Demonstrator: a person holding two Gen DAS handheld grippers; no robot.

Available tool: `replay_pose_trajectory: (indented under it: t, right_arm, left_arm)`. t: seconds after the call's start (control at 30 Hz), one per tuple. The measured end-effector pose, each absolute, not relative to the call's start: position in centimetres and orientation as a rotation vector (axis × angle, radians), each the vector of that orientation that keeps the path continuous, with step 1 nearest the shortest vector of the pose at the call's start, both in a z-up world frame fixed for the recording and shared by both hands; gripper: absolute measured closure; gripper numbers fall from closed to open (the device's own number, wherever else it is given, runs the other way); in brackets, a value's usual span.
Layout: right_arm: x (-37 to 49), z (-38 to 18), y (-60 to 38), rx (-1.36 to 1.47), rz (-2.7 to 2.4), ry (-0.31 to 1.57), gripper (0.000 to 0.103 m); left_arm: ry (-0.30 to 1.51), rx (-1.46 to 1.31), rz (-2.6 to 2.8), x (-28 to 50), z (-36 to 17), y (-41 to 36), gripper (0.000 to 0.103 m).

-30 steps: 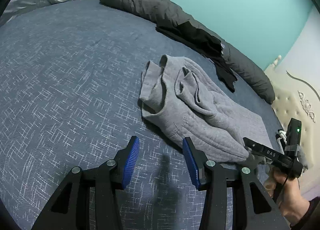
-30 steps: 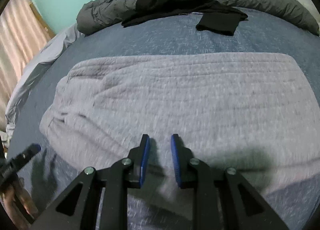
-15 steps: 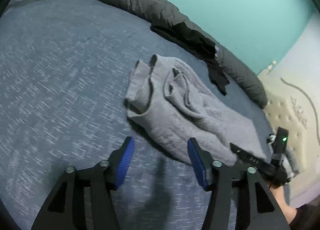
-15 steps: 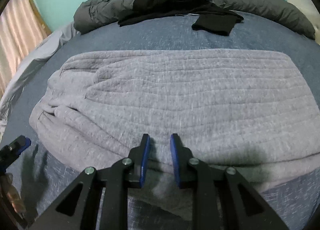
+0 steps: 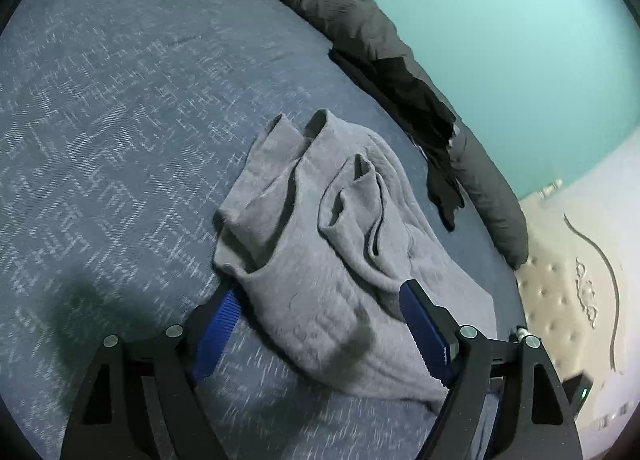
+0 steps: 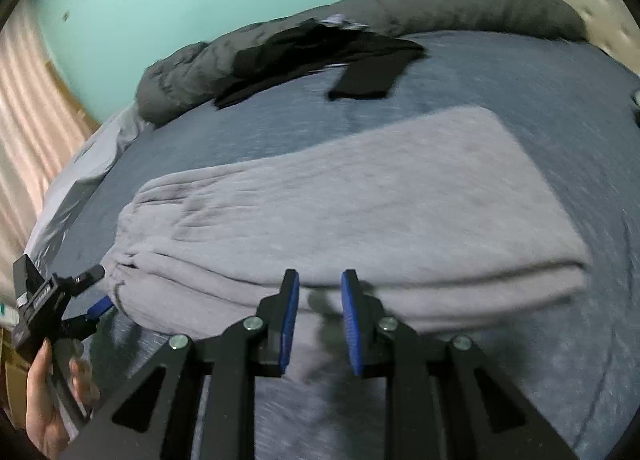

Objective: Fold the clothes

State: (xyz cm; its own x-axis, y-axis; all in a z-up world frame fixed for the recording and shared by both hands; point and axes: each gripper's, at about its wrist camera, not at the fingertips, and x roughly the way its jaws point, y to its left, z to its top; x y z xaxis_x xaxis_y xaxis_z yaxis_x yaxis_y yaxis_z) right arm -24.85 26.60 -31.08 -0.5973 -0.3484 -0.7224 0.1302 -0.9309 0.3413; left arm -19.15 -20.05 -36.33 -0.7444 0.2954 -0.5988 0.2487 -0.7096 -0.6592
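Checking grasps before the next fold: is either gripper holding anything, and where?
Nothing held: left gripper is open astride the gray garment's edge; right gripper is open.

I see a home bedroom: a bed (image 5: 120, 108) with blue sheet, a dark duvet (image 6: 460, 8), a tufted headboard (image 5: 560, 300).

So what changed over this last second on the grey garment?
The left gripper opened wider and moved in, now straddling the edge of the grey garment. The right gripper opened a little, nothing held. The black clothes and dark duvet stayed put.
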Motion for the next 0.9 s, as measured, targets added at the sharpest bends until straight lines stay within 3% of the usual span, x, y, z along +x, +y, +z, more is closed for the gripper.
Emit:
replay_pose_trajectory:
  t: [0.33, 0.73, 0.77, 0.87, 0.9]
  right_arm:
    - [-21.7, -33.8, 33.3, 1.270, -2.548, -0.536, 0.076]
    - [-21.5, -35.3, 35.4, 1.262, -2.494, -0.640, 0.073]
    - [-21.5, -35.2, 35.4, 1.258, -2.489, -0.645, 0.073]
    - [-21.4, -35.0, 35.6, 1.250, -2.483, -0.657, 0.072]
    - [-21.4, -34.9, 35.8, 1.247, -2.483, -0.665, 0.072]
  left_arm:
    - [-1.225, -1.103, 2.703, -21.5, -37.1, -18.9, 0.007]
    - [-1.130, -1.110, 2.799, -23.5, -37.3, -18.0, 0.008]
    - [-1.108, -1.111, 2.809, -23.6, -37.1, -17.8, 0.011]
    - [-1.047, -1.122, 2.831, -23.6, -36.9, -17.6, 0.038]
    - [-1.038, -1.119, 2.829, -23.6, -36.9, -17.6, 0.040]
